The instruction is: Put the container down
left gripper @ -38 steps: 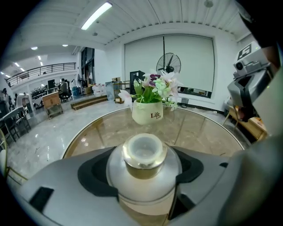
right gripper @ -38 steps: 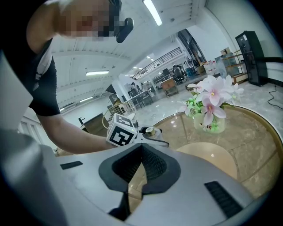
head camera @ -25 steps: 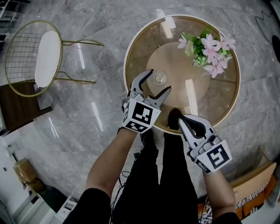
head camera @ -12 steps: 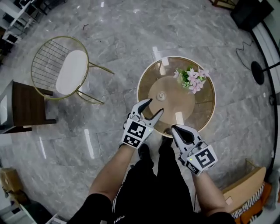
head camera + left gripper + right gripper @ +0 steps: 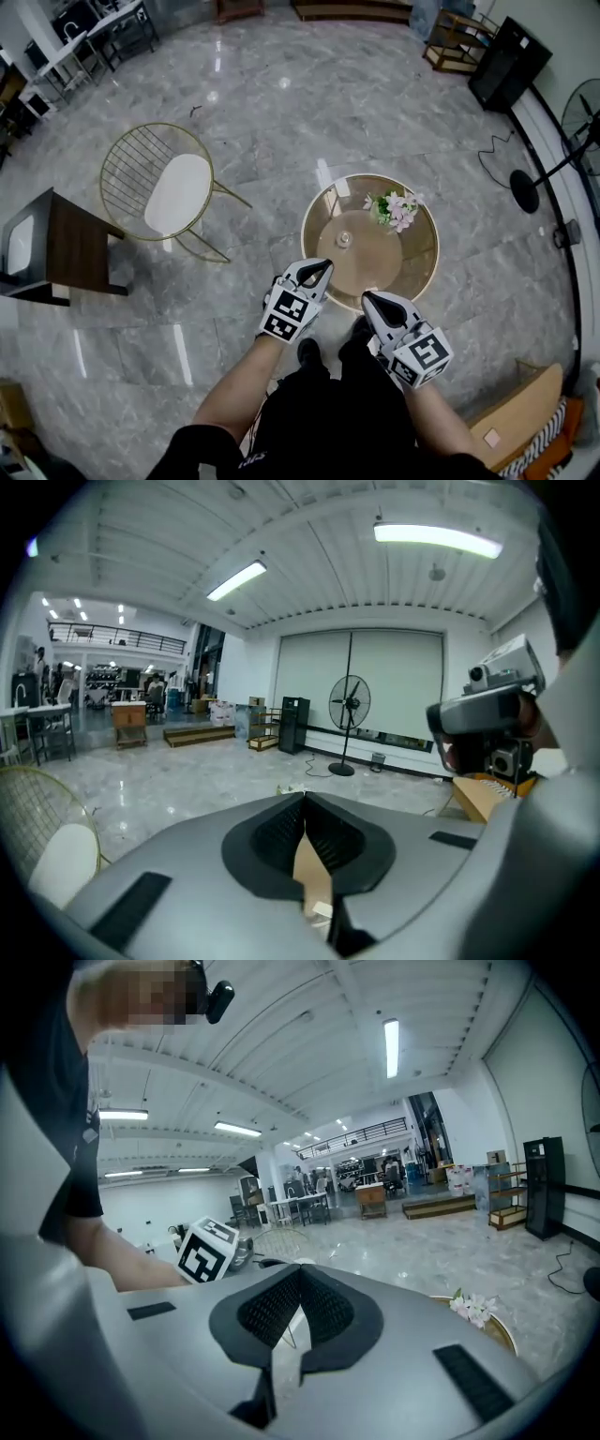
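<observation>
Small clear container stands alone near the middle of the round glass surface, with the pink flowers close by. It is set down, so the task looks done. Left gripper has its jaws pressed together on nothing; right gripper is likewise closed and empty. Both hang at the near rim, well apart from the container, probably to avoid knocking it.

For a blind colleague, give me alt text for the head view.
A person holds the left hand-held gripper and right hand-held gripper, both shut and empty, at a round glass table bearing pink flowers and a small container.
</observation>
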Demonstrator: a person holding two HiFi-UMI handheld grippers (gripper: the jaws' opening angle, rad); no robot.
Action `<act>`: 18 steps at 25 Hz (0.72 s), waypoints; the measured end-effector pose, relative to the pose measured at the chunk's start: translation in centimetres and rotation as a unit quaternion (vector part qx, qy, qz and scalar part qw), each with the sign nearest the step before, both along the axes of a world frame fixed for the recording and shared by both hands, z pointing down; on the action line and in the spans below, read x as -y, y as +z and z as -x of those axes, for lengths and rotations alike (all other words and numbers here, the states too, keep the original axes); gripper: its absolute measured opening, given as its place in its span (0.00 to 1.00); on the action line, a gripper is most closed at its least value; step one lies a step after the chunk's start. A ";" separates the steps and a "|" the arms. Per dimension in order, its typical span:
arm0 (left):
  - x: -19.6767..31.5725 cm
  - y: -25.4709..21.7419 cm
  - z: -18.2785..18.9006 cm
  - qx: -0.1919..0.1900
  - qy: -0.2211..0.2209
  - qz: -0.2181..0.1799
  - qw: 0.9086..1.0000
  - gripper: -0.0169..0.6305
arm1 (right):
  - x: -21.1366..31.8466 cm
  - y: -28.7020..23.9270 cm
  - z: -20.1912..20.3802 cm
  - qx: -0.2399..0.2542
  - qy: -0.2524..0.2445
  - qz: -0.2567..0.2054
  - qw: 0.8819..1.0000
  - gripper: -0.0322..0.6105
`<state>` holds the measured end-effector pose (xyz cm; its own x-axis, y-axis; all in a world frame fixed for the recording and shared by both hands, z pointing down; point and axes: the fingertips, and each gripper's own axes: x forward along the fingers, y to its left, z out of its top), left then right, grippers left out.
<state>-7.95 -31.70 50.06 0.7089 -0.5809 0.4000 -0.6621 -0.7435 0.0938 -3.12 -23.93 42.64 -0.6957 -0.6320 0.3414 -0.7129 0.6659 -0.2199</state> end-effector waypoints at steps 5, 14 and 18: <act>-3.4 -4.3 0.8 0.024 0.032 -0.020 0.999 0.05 | -1.6 -4.0 1.3 0.016 -0.006 -0.012 1.000 0.07; -4.7 -11.3 2.0 0.039 -0.057 -0.096 0.993 0.05 | -3.2 -9.8 -1.4 0.067 -0.007 -0.057 0.996 0.07; -6.0 -14.5 0.3 0.037 -0.075 -0.135 0.987 0.05 | -5.0 -11.1 -5.6 0.078 -0.005 -0.071 0.994 0.07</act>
